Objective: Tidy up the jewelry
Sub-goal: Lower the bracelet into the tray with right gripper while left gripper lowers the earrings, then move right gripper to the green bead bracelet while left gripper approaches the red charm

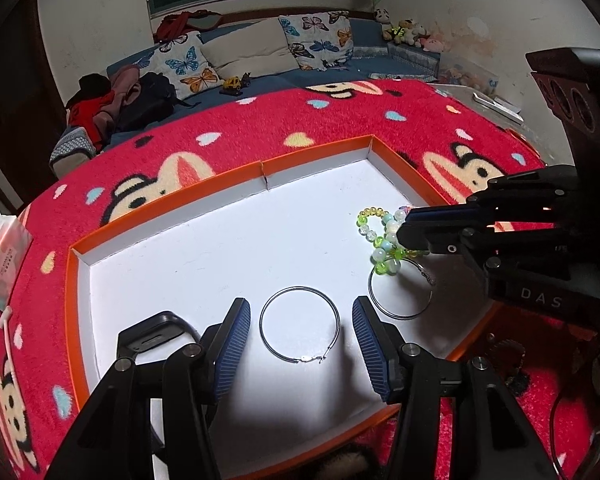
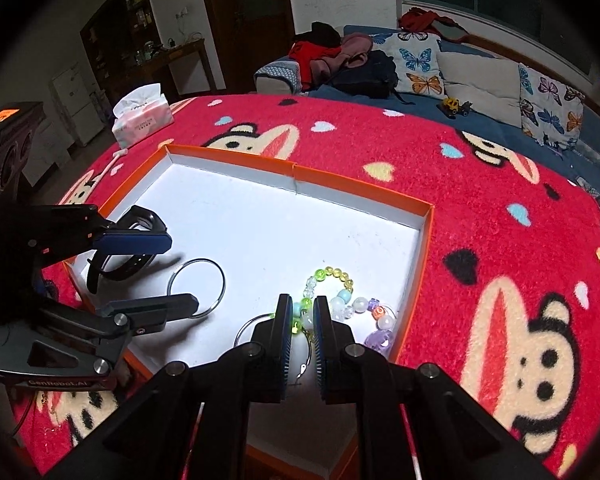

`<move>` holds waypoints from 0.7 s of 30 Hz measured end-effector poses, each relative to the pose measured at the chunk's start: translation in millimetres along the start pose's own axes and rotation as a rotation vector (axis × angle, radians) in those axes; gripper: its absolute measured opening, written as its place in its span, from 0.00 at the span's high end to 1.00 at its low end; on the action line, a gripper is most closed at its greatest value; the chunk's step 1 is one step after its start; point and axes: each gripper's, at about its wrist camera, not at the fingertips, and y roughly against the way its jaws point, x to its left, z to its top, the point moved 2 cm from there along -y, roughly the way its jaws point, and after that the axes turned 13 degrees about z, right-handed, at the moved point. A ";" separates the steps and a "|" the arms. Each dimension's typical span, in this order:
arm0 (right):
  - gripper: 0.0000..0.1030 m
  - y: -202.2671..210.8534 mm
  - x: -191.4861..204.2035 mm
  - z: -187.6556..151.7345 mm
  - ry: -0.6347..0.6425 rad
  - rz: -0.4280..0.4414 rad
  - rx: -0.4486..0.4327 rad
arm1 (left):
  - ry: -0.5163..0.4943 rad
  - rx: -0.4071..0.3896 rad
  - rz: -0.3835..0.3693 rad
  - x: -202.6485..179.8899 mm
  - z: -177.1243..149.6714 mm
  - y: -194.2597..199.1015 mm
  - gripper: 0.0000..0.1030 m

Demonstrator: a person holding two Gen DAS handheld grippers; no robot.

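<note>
Centrally, a shallow tray (image 1: pixel 76 280) with orange walls and a white floor lies on a red cartoon-print blanket (image 1: pixel 260 128). Left gripper (image 1: pixel 300 320): fingers spread wide, empty, one on either side of a thin metal hoop (image 1: pixel 299 324) that lies flat on the tray floor; neither pad touches it. Right gripper (image 2: pixel 303 312): fingers drawn close together around part of a beaded bracelet (image 2: pixel 340 284); a green bead and a white bead sit between the pads, though firm contact cannot be told from either view. Beaded bracelet: green, yellow, clear and pale blue beads, lying near the tray's right wall, partly over a second hoop (image 1: pixel 400 296). Second hoop: flat on the floor, just beside the first, apart from it. Black watch band (image 1: pixel 156 330): at the tray's left side, behind the left gripper's outer finger. Tissue pack (image 2: pixel 142 120): on the blanket, well apart from the tray's far left corner. Background: a sofa (image 1: pixel 260 64) with butterfly cushions.
</note>
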 end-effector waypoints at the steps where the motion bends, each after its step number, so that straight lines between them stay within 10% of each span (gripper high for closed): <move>1: 0.87 1.2 0.4 0.1 -0.002 0.002 0.000 | 0.003 -0.001 -0.001 0.6 -0.9 2.6 0.44; 21: 0.87 57.8 24.7 -64.3 0.028 -0.041 0.039 | 0.001 -0.061 -0.001 1.9 -47.2 79.8 0.44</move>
